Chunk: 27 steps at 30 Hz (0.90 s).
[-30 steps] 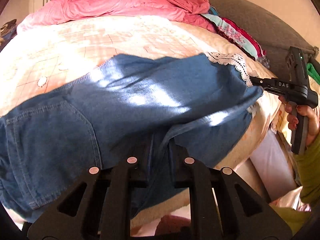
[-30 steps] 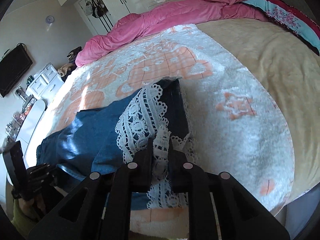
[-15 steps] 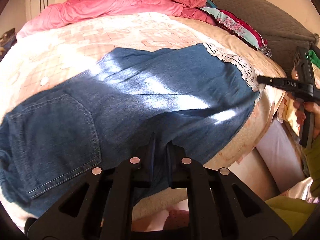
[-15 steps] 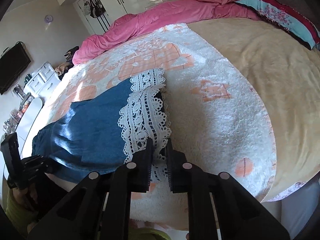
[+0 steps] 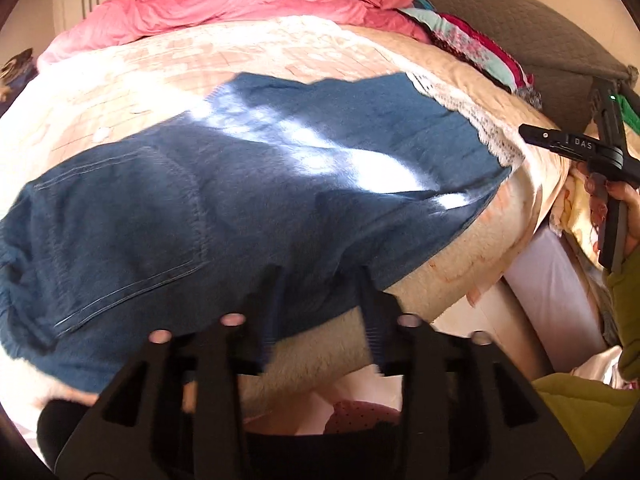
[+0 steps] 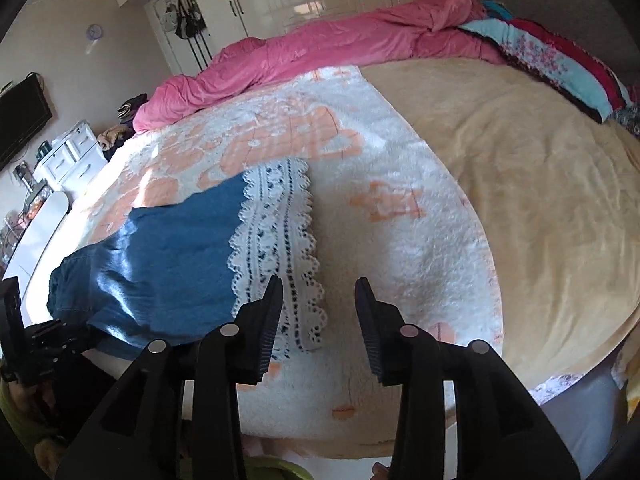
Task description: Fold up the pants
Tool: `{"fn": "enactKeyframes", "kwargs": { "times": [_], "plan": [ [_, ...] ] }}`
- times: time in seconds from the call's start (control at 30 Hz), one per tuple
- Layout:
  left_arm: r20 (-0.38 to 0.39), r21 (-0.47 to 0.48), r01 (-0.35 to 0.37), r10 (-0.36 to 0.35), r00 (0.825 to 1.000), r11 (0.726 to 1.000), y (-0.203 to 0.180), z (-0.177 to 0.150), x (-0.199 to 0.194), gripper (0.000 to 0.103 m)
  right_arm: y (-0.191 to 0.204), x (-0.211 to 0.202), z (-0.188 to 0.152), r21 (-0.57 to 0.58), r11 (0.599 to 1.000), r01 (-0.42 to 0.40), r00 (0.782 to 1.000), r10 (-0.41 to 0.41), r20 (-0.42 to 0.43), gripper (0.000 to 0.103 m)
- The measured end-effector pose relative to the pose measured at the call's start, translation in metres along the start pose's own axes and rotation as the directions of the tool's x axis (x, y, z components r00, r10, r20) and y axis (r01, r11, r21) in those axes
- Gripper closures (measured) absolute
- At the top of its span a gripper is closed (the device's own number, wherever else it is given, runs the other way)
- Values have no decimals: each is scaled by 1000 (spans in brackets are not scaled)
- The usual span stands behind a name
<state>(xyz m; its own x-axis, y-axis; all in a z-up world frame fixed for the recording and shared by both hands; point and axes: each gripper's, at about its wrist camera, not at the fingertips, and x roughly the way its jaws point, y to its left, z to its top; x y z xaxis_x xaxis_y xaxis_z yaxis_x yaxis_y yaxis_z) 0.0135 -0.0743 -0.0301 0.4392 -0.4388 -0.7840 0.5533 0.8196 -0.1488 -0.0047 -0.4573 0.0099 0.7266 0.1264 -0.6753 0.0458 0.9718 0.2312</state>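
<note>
Blue denim pants lie flat across the fuzzy white-and-orange blanket, back pocket up at the left, white lace hem at the right. My left gripper hovers over the pants' near edge. Its jaws are opening, the denim lies loose beneath them and the pads do not press it. In the right wrist view the lace hem lies flat. My right gripper is opening just behind it, with the lace edge by its left finger and blanket in the gap.
A pink duvet is bunched along the far side of the bed, with a patterned quilt and grey headboard at the right. The bed's near edge drops off just below both grippers. A hand in a green sleeve holds the right gripper.
Both grippers were shut on the pants, left on the denim edge, right on the lace hem. Both have let go and opened, and the pants now lie spread flat.
</note>
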Motion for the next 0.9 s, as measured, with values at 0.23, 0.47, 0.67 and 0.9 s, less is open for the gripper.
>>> {"fn": "enactKeyframes", "kwargs": {
  "times": [0.23,0.47,0.67,0.9],
  "plan": [
    [131,-163,-89,111,985,983,47,-5,-64,39,69,13,4,-211,969,-127,992,129,-7,56],
    [113,-489,-157,241,964,858,135,-31,-98,30,109,45,-9,-336,925,-181,983,157,-97,56],
    [94,-546,-116,197,976,830,157,-35,-77,42,105,55,-21,-328,926,-188,978,146,-148,56],
    [119,-512,-180,277,954,840,157,-30,-92,68,101,63,-36,-368,911,-186,971,112,-212,45]
  ]
}}
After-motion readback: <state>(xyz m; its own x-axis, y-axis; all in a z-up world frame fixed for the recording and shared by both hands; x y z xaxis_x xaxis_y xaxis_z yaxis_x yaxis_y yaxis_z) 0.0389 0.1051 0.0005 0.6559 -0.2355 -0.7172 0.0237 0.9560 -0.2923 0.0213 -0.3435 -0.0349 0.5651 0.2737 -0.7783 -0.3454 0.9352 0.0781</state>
